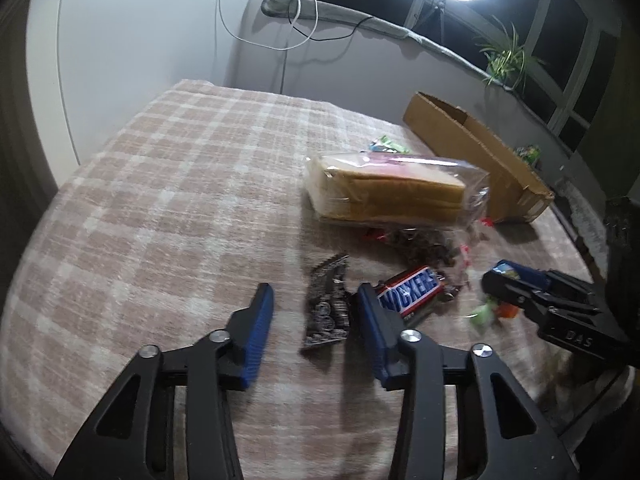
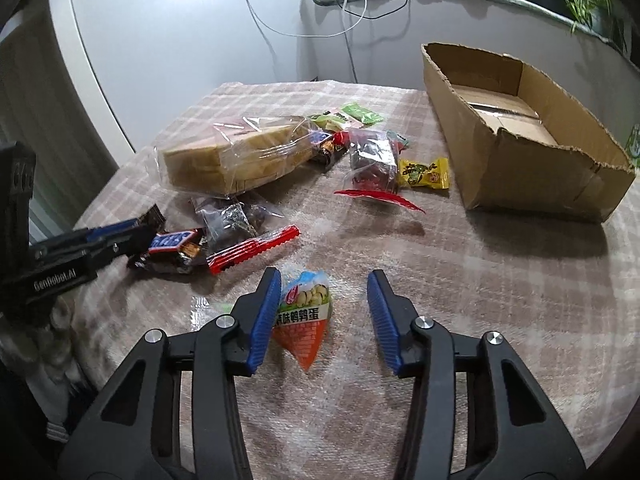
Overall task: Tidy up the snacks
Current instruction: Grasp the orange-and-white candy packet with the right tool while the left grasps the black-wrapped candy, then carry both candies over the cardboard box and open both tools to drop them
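Reaching down over the checked table (image 2: 500, 280), both tools are set to pick. The left gripper (image 1: 316, 312) has its fingers apart around a dark foil packet (image 1: 327, 308); the pad nearer the chocolate bar (image 1: 414, 292) lies against or just beside the packet's edge, the other pad stands clear. The right gripper (image 2: 324, 312) is likewise apart over an orange-tipped egg snack pouch (image 2: 306, 320), one pad touching its side, the other well off.

Both packets look light, thin and crinkly; slick film could slide, so I would pinch across the flat middle, not a sealed end. The bagged bread (image 2: 236, 160) looks soft and easily crushed.

The cardboard box (image 2: 520, 132) stands open at the far right corner near the table's edge, with bare cloth between it and the pouch. The left side is crowded with wrappers, leaving little room.
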The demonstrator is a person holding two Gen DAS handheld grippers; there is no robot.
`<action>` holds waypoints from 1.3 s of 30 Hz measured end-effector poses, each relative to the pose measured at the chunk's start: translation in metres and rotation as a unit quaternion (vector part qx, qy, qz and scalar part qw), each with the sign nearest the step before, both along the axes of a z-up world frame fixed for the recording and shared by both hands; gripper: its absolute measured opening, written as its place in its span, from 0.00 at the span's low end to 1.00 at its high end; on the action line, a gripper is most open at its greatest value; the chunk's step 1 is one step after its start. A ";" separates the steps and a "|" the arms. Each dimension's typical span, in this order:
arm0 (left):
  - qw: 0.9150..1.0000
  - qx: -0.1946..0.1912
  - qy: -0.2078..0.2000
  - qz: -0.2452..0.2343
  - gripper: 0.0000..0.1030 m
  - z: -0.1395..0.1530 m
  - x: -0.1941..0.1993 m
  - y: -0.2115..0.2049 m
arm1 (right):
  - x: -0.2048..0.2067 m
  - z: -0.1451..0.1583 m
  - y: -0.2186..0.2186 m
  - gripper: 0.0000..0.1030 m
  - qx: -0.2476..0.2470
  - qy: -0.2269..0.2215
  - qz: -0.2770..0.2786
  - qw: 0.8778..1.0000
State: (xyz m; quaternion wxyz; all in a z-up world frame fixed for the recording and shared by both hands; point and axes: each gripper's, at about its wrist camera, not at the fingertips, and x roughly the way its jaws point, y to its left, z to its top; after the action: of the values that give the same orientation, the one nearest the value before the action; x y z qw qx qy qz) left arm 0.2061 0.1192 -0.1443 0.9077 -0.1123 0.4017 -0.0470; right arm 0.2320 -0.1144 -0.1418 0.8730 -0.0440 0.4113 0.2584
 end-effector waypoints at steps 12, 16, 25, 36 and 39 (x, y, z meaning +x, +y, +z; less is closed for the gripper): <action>1.000 0.005 -0.009 0.002 0.09 -0.004 0.003 0.002 | -0.004 0.001 -0.008 0.26 -0.006 -0.004 0.002 1.000; 1.000 0.007 -0.011 0.004 0.09 -0.004 0.002 0.001 | -0.010 0.001 -0.011 0.40 0.002 -0.009 -0.003 1.000; 1.000 0.015 -0.019 0.005 0.08 -0.005 -0.001 -0.001 | -0.030 -0.002 -0.013 0.33 -0.023 -0.040 -0.013 0.999; 1.000 0.011 -0.024 0.014 0.08 0.002 -0.006 0.003 | -0.027 0.019 -0.029 0.30 0.014 -0.044 -0.020 0.999; 0.999 0.000 -0.029 0.016 0.08 0.011 -0.007 0.005 | -0.023 0.033 -0.038 0.27 0.024 -0.054 -0.022 0.998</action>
State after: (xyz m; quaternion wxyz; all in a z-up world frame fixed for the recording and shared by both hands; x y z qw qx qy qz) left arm 0.1988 0.1245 -0.1335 0.9196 -0.1167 0.3735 -0.0360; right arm 0.2087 -0.1521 -0.1089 0.9002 -0.0282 0.3580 0.2461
